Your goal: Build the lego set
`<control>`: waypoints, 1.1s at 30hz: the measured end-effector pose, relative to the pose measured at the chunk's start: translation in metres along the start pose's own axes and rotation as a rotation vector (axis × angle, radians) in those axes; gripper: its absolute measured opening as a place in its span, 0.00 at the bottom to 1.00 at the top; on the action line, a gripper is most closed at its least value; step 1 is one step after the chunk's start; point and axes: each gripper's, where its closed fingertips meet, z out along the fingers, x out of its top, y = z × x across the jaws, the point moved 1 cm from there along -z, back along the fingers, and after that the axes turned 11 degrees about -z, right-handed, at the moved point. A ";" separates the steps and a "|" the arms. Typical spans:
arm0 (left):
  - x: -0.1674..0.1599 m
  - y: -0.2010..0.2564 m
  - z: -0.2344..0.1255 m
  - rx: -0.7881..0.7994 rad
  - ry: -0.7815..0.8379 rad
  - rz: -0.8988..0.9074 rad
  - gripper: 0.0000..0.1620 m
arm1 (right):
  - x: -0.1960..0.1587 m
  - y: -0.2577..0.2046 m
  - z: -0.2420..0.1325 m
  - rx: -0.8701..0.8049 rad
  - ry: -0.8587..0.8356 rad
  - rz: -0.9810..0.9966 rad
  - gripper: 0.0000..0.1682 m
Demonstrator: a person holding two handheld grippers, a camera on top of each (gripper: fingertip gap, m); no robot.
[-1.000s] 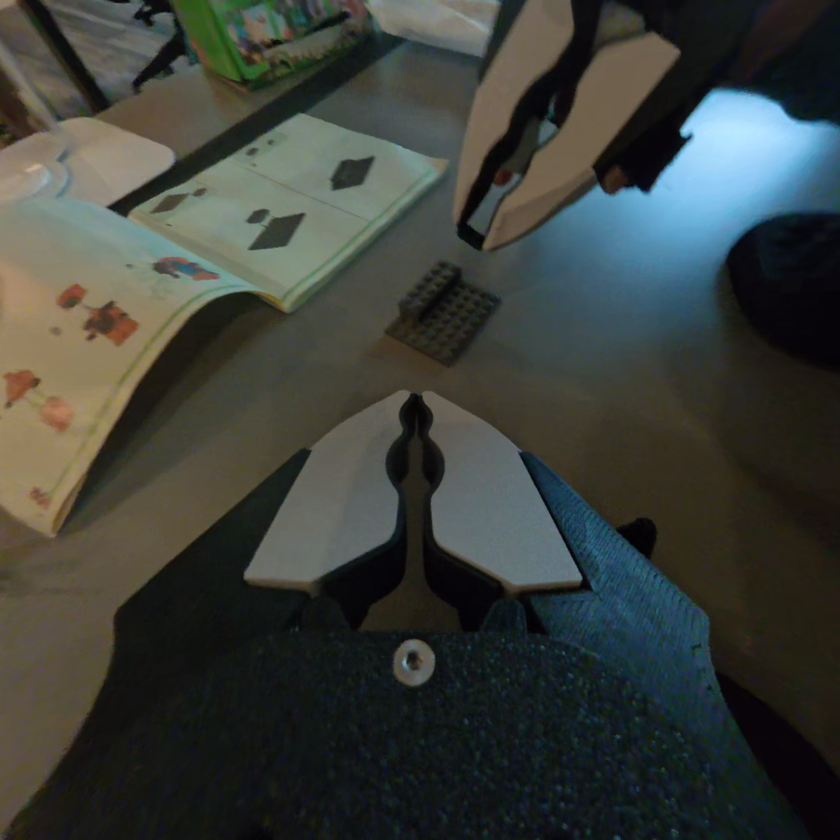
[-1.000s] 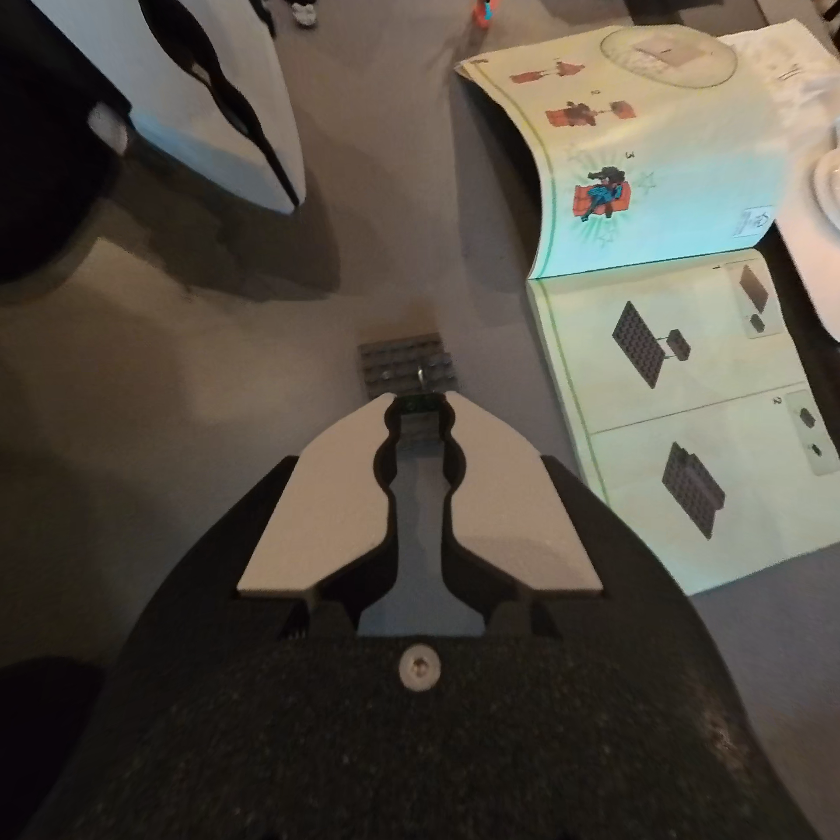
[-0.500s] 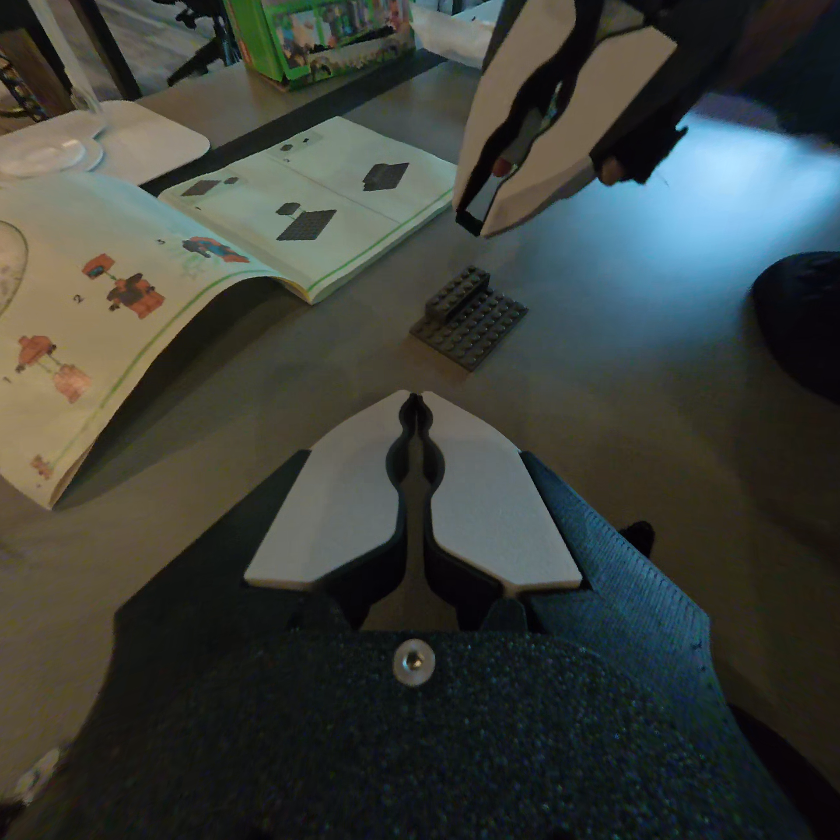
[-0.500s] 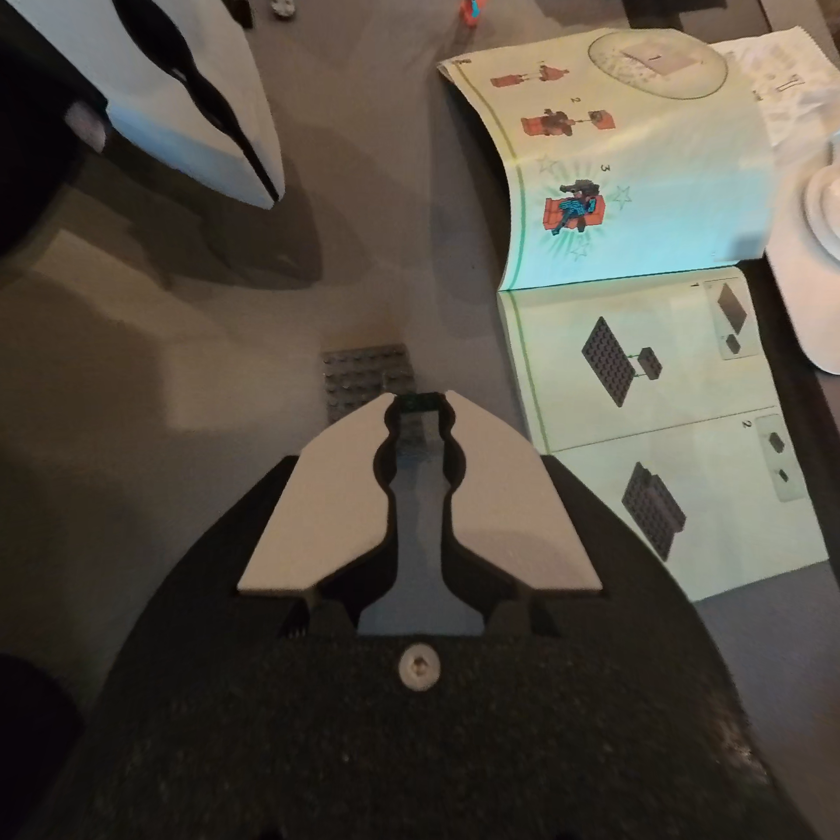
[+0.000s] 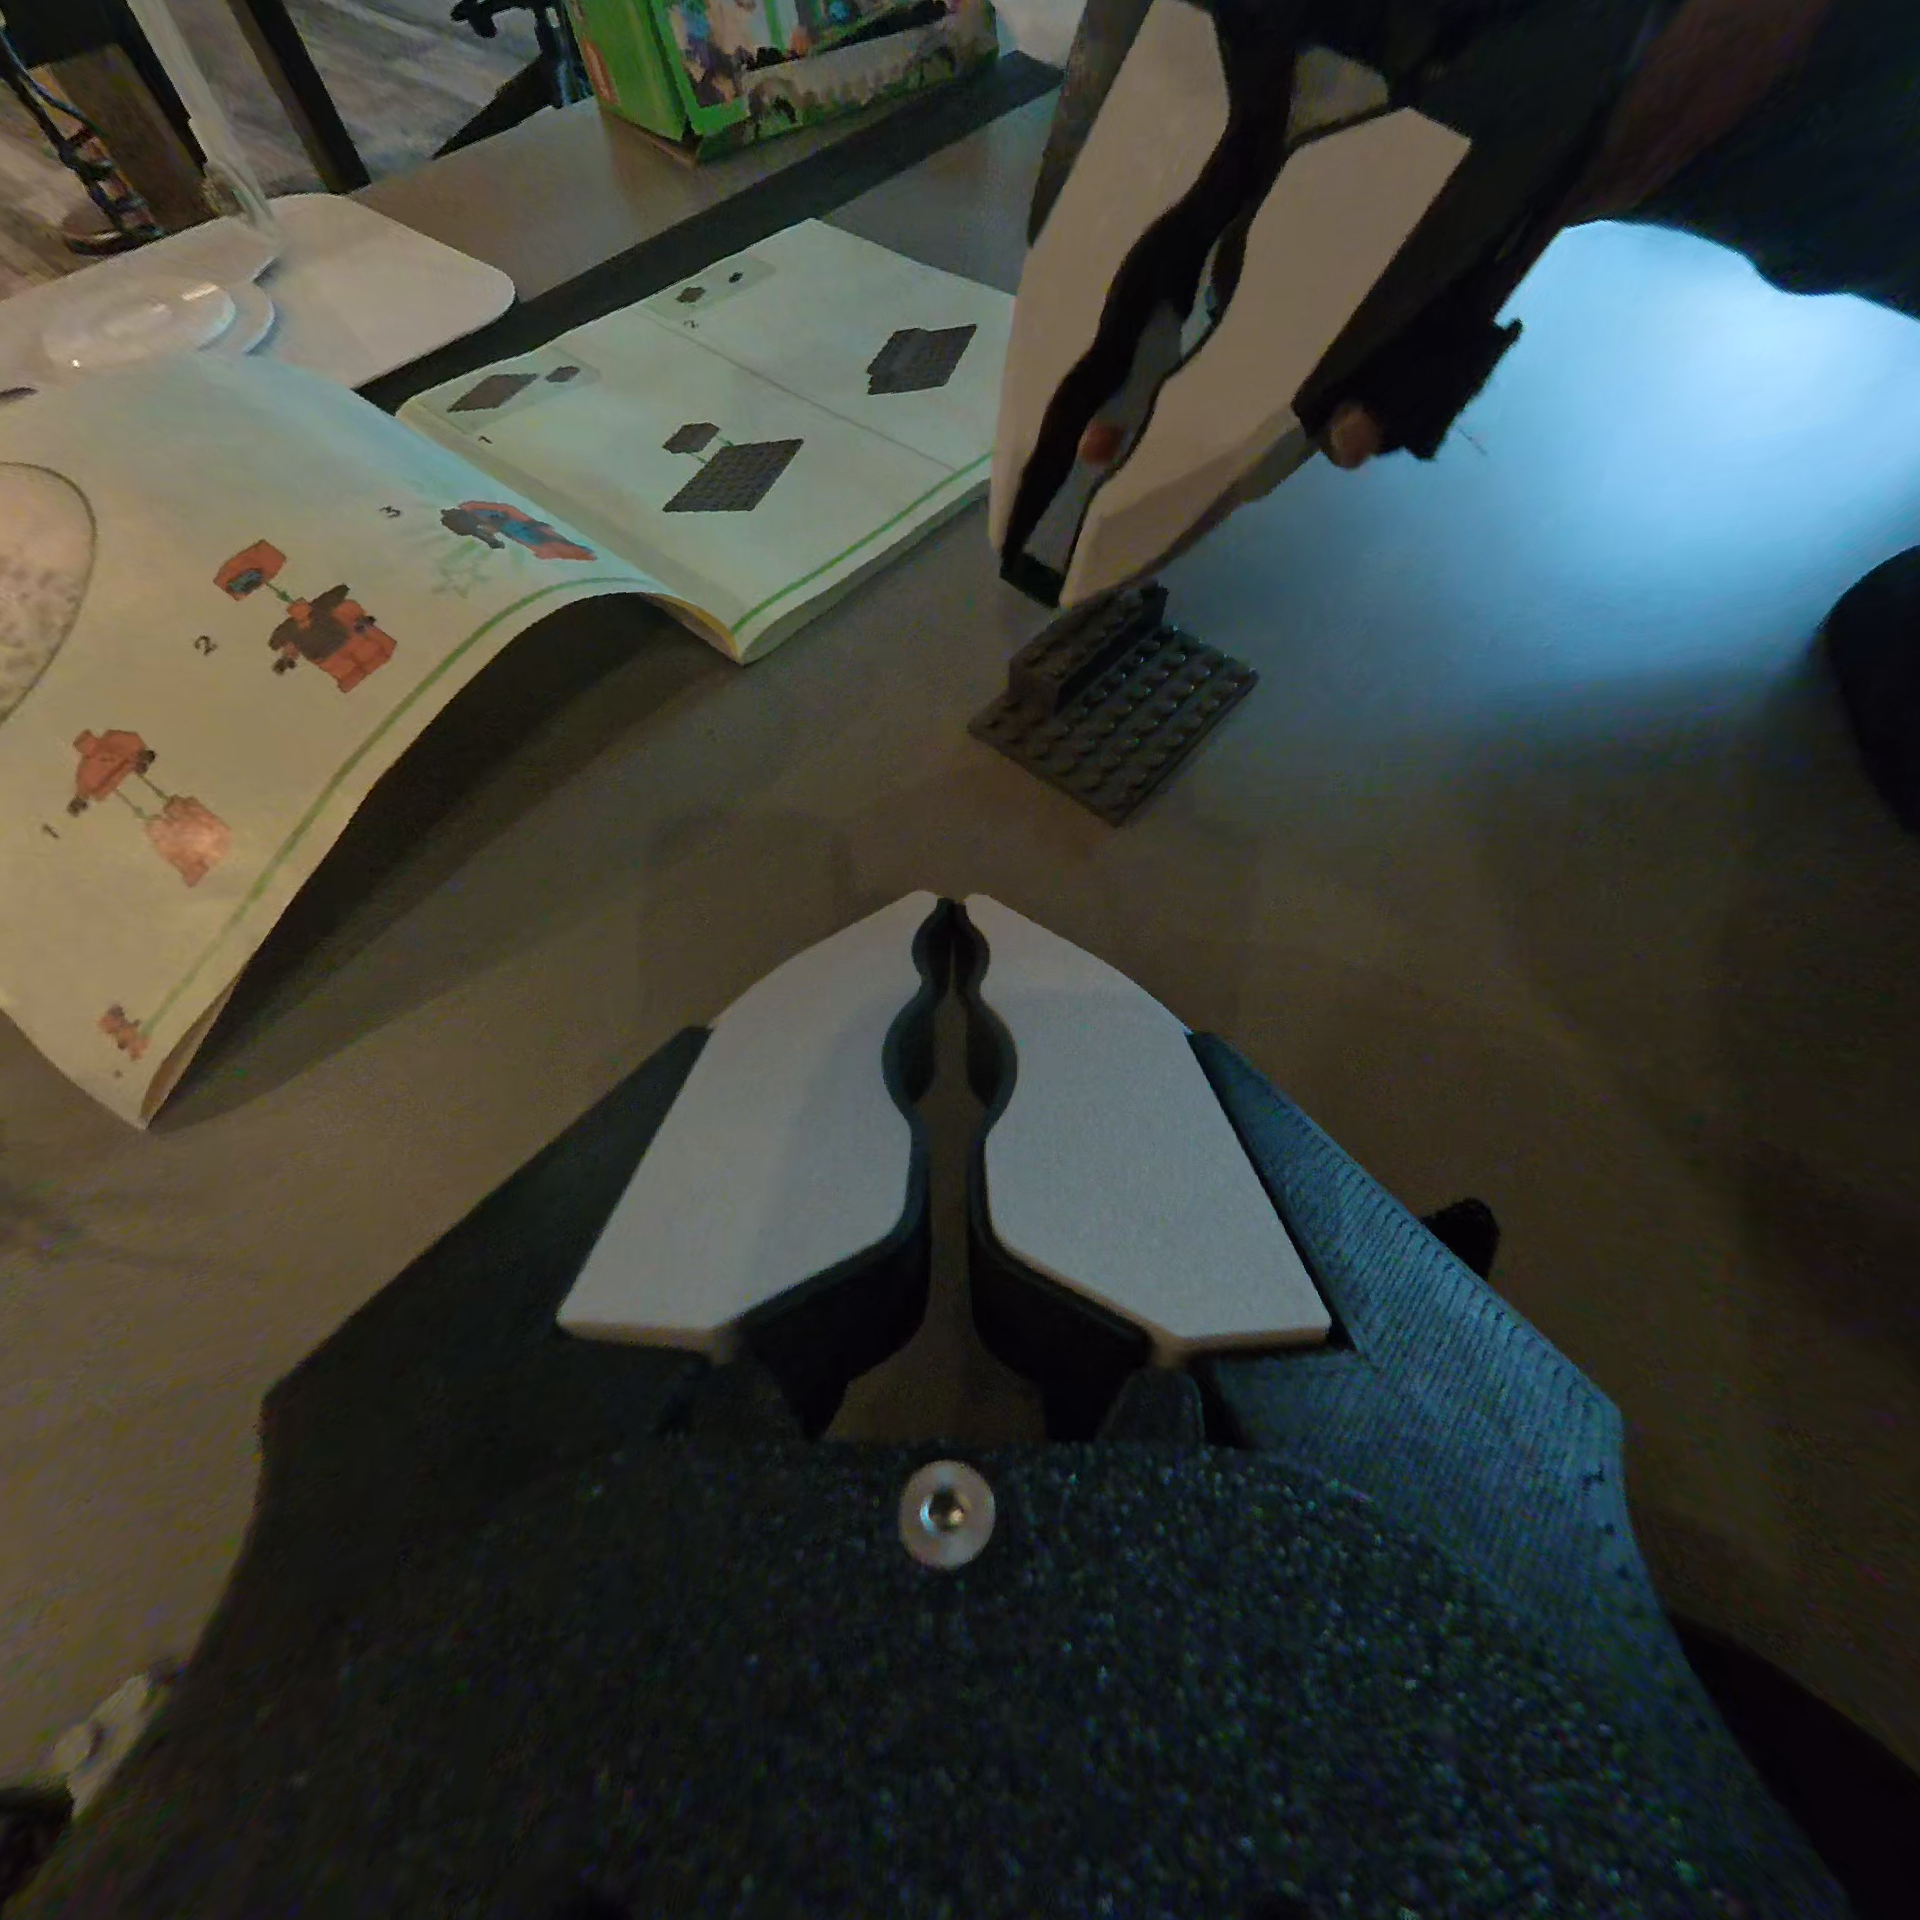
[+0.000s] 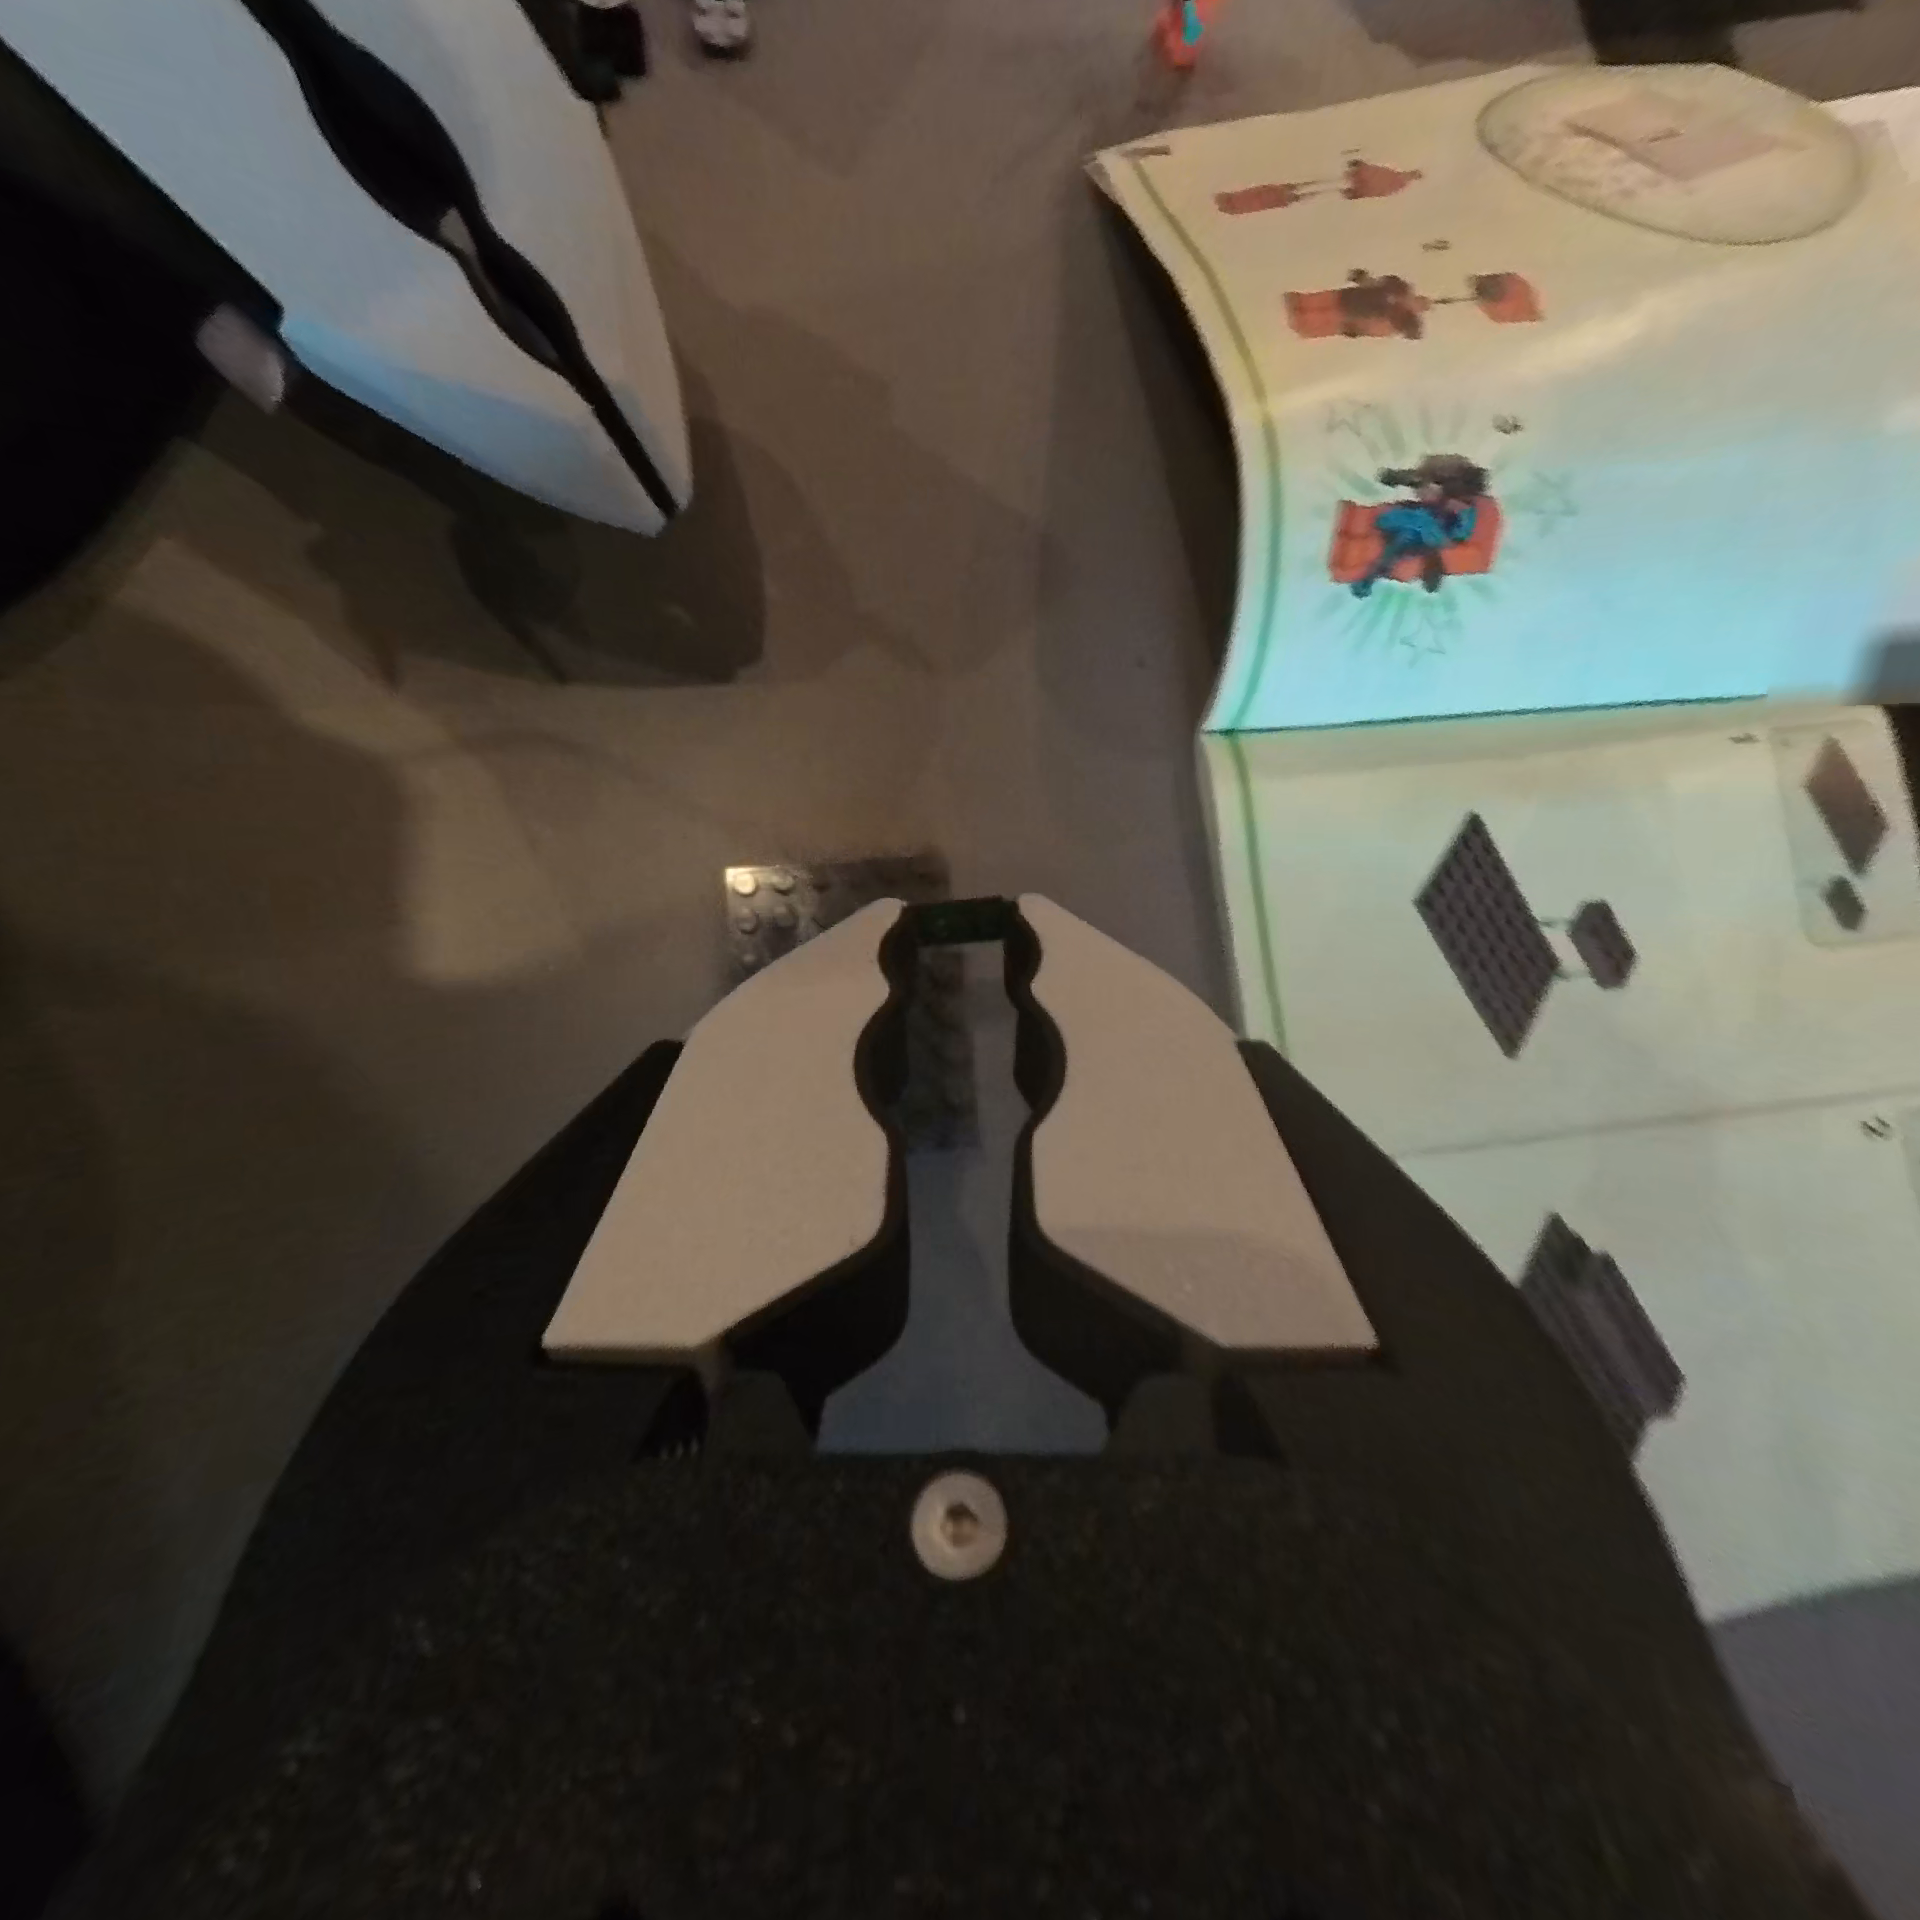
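Beneath right claw (image 6: 961, 920) — baseplate (image 6: 774, 914) half-hidden

The right gripper's white fingers (image 6: 790, 1091) cover most of the dark grey studded baseplate (image 6: 764, 904). The small dark piece (image 6: 961, 920) pinched at their tips is too dim to identify.

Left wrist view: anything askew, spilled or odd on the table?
Nothing spilled or damaged. The grey baseplate lies flat on the table. Only the instruction booklet stands out: its near page bows up off the table. The right claw holds a small dark piece at the baseplate.
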 end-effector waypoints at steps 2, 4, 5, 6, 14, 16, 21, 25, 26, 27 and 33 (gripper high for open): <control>0.000 0.000 0.000 -0.003 0.000 -0.002 0.00 | 0.001 -0.004 0.005 0.016 -0.008 -0.008 0.09; 0.000 0.001 0.000 -0.005 0.000 -0.001 0.00 | 0.001 -0.007 0.008 0.022 -0.023 -0.015 0.09; -0.001 0.001 0.000 -0.008 -0.002 0.000 0.00 | 0.001 -0.007 0.010 0.022 -0.033 -0.017 0.09; -0.001 0.002 0.000 -0.008 -0.003 0.003 0.00 | 0.000 -0.008 0.011 0.020 -0.040 -0.019 0.09; -0.001 0.005 -0.002 -0.014 -0.002 0.030 0.00 | 0.000 -0.007 0.018 0.035 -0.071 -0.028 0.09; -0.001 0.006 -0.002 -0.016 -0.002 0.033 0.00 | -0.001 -0.007 0.020 0.041 -0.075 -0.026 0.09; -0.002 0.006 -0.002 -0.024 -0.005 0.030 0.00 | -0.006 -0.008 0.023 0.056 -0.102 -0.023 0.10; -0.003 0.007 -0.001 -0.030 -0.010 0.034 0.00 | -0.008 -0.009 0.025 0.068 -0.123 -0.020 0.10; -0.004 0.007 -0.001 -0.033 -0.011 0.034 0.00 | -0.008 -0.009 0.025 0.073 -0.127 -0.019 0.10; -0.004 0.007 -0.001 -0.034 -0.012 0.034 0.00 | -0.008 -0.009 0.025 0.077 -0.129 -0.016 0.10; -0.005 0.008 0.000 -0.038 -0.014 0.036 0.00 | -0.008 -0.008 0.025 0.080 -0.133 -0.010 0.11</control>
